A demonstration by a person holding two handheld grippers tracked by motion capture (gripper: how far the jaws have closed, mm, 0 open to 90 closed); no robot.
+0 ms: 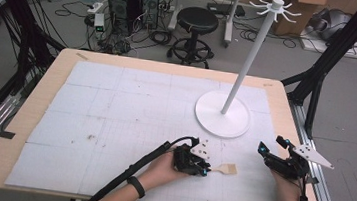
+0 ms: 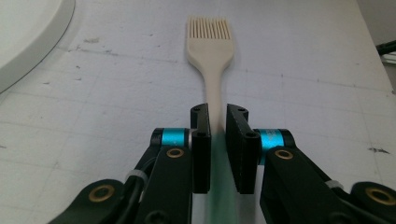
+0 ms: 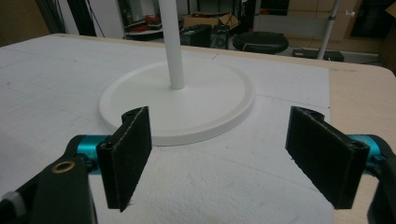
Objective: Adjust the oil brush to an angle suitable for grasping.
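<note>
Left hand-held gripper lies low on the tabletop, its jaws drawn in around the thin handle of a cream pastry brush. In the left gripper view the pads stand close on either side of the handle, apparently pinching it. The brush lies flat on the white mat, bristles pointing away from that gripper, in the near middle of the tabletop.

The brush looks light and moulded in one piece, probably silicone or plastic, so the handle should be fairly stiff while the bristles flex. Its smooth handle could slip or swivel in a loose pinch; a hold around mid-handle would likely balance it best.

Farther right stands a white hook stand. Right hand-held gripper hovers near the right edge, jaws wide apart and holding nothing.
</note>
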